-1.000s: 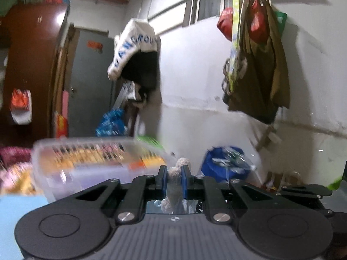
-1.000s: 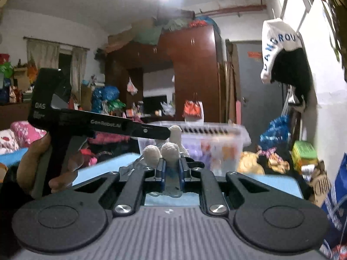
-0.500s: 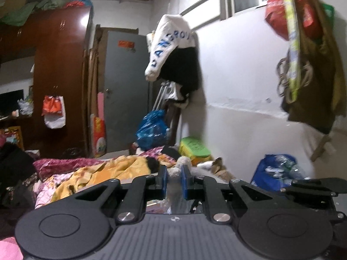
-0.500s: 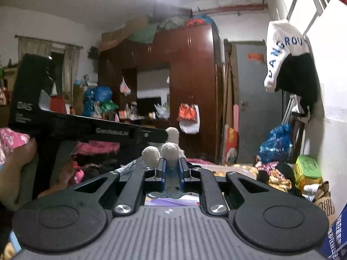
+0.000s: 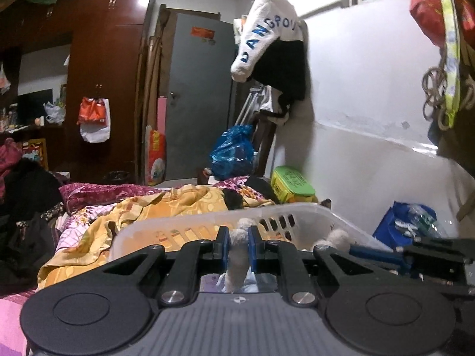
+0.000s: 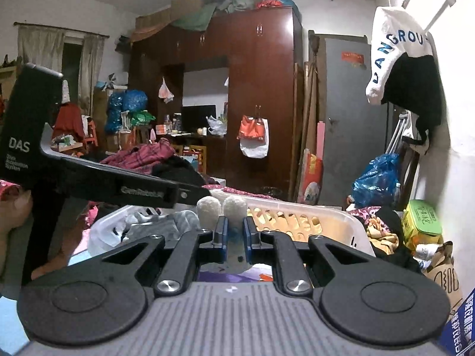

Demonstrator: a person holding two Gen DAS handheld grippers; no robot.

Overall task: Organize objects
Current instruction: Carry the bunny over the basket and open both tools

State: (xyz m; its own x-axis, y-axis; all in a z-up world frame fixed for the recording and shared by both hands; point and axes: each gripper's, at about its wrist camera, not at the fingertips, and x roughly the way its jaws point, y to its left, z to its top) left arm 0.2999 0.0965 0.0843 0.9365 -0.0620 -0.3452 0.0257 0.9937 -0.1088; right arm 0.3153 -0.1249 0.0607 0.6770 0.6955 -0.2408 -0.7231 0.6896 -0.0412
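Two hand-held grippers carry one plush toy between them toward a white slotted laundry basket (image 5: 297, 216), evidently the place chosen for the room's loose soft things. The left hand-held gripper (image 5: 238, 247) has its blue pads pressed in on a pale, fuzzy limb of the plush toy (image 5: 237, 255), while the right hand-held gripper (image 6: 232, 237) is likewise closed down, pinching the toy just below two rounded white knobs (image 6: 221, 209) that poke up above its fingers. Gripping at two points likely keeps the limp toy from sagging or swinging as it travels. The toy hangs over the basket's near rim, above a bed heaped with yellow and purple bedding (image 5: 148, 207); whether it already touches the basket cannot be told. Releasing both grips over the opening looks like the remaining step.
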